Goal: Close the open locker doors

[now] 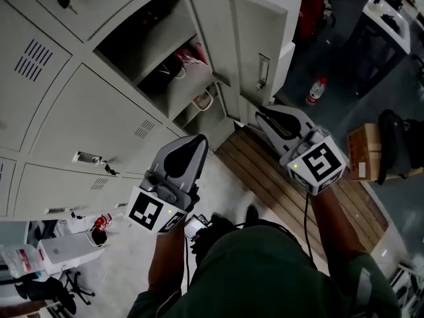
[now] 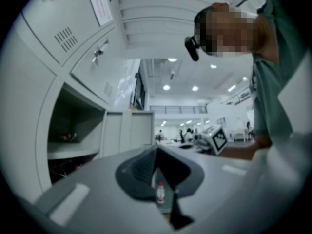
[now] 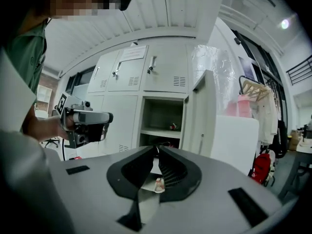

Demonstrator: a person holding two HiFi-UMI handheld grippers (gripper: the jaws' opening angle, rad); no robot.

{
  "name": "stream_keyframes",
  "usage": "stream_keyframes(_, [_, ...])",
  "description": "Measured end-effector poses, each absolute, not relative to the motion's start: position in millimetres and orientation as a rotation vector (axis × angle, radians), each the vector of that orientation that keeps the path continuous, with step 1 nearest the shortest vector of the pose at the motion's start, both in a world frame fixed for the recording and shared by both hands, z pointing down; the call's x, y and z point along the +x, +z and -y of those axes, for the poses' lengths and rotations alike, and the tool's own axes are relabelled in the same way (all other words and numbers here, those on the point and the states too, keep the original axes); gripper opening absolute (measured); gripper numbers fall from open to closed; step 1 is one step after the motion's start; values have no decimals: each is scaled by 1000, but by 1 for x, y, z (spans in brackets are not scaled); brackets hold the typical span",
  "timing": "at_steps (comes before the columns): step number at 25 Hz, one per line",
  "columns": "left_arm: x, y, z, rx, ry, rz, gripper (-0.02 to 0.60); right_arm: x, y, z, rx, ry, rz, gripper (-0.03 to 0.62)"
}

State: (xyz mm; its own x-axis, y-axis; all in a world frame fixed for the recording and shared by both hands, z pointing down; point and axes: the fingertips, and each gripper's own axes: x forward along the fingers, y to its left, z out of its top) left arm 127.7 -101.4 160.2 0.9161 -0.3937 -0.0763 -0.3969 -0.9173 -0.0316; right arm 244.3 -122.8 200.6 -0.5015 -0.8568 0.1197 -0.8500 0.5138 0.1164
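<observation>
One locker stands open in the grey locker bank: its door [image 1: 240, 40] swings out to the right, showing a compartment [image 1: 154, 53] with a shelf and a pink-trimmed bag [image 1: 189, 61]. My left gripper [image 1: 197, 141] is shut and empty, and points at the closed lockers below the open one. My right gripper [image 1: 260, 116] is also shut and empty, just below the open door's lower edge and apart from it. In the right gripper view the door [image 3: 202, 115] stands edge-on beside the compartment [image 3: 163, 122]. The left gripper view shows the door [image 2: 129, 133] ahead.
A wooden slatted platform [image 1: 281, 187] lies before the lockers. On the floor to the right are a water bottle [image 1: 316, 90], a cardboard box [image 1: 364, 152] and a black bag [image 1: 397, 138]. A white box [image 1: 66, 250] sits lower left. Neighbouring locker doors [image 1: 86, 128] are closed.
</observation>
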Motion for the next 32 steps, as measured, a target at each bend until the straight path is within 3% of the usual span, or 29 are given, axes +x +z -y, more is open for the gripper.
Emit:
stream_keyframes(13, [201, 169, 135, -3097, 104, -347, 5, 324, 201, 167, 1613, 56, 2571, 35])
stream_keyframes(20, [224, 176, 159, -3133, 90, -217, 5, 338, 205, 195, 1591, 109, 2661, 77])
stream_keyframes(32, [219, 187, 176, -3156, 75, -186, 5, 317, 206, 192, 1505, 41, 2706, 78])
